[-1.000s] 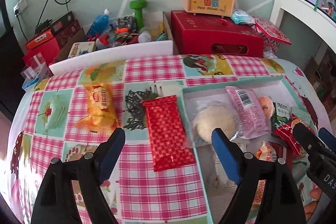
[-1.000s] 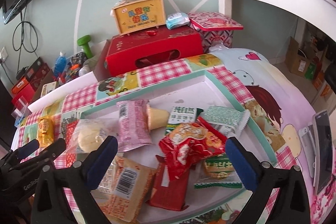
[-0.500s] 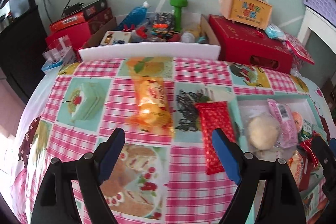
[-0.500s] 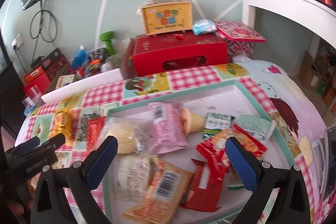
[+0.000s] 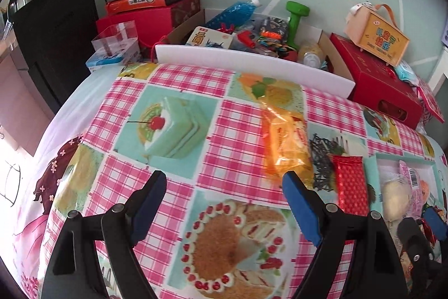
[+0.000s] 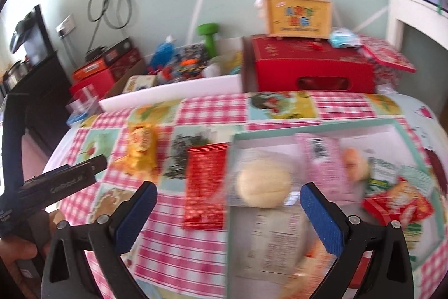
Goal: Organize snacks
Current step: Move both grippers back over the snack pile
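Observation:
An orange snack packet [image 5: 285,143] [image 6: 141,150] and a red snack packet [image 5: 351,185] [image 6: 205,187] lie on the checked tablecloth, left of a teal-rimmed white tray [image 6: 316,132] [image 5: 403,159]. The tray holds several snacks, among them a round bun in clear wrap [image 6: 263,184] and a pink packet [image 6: 324,167]. My left gripper [image 5: 224,203] is open and empty over the cloth, left of the orange packet. My right gripper [image 6: 228,210] is open and empty, above the tray's left edge, the red packet and the bun. The right wrist view is blurred.
Behind the table stand a white foam board [image 5: 252,66], a cardboard box of toys with a green dumbbell [image 5: 296,18], a red gift box [image 5: 378,83] with a yellow carry box [image 5: 378,35] on it, and red boxes [image 5: 140,16] at the left.
Both grippers have swung left across the table. In the left wrist view the packets slid from centre to the right; in the right wrist view the tray shifted right and the red packet came between the jaws.

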The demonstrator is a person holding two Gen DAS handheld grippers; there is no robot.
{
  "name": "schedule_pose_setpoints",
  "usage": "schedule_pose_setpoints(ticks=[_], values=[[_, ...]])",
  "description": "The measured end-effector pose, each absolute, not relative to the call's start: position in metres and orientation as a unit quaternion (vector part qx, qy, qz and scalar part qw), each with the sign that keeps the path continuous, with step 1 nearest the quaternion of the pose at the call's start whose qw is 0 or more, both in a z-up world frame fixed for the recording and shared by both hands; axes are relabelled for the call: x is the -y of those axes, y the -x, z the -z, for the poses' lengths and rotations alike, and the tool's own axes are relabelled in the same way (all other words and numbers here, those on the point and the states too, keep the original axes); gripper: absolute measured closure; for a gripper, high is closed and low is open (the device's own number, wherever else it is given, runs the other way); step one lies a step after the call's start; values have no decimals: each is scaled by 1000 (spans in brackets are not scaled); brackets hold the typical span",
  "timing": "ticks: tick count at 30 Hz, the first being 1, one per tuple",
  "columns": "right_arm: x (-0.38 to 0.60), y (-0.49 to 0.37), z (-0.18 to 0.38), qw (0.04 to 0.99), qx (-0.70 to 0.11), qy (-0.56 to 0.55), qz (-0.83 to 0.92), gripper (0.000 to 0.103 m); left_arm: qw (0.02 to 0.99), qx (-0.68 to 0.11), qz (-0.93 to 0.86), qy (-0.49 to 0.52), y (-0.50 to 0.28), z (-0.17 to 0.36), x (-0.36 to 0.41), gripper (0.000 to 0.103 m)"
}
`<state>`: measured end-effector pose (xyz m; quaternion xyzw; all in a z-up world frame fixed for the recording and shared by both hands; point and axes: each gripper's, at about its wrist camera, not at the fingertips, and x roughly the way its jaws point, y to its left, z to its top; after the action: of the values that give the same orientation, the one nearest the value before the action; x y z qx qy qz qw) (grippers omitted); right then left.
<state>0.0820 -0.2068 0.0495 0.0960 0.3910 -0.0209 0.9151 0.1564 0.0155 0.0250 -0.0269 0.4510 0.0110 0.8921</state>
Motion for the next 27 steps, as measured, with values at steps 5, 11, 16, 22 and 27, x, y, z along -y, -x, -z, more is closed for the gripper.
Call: schedule_pose_setpoints(ticks=[5, 11, 16, 22, 27], values=[[181, -100, -34, 910, -404, -89, -16, 0, 887, -461, -25, 32, -161, -14, -32, 18], [157, -111, -28, 911, -403, -75, -48, 0, 883, -466, -36, 45, -165, -5, -49, 18], [142, -121, -21, 908, -408, -70, -66, 0, 881, -468, -37, 53, -168, 0, -57, 18], [141, -131, -5, 903, -421, -62, -60, 0, 883, -467, -27, 50, -172, 1, -53, 18], [157, -137, 2, 901, -426, -77, -45, 1, 885, -463, -4, 50, -177, -3, -43, 18]])
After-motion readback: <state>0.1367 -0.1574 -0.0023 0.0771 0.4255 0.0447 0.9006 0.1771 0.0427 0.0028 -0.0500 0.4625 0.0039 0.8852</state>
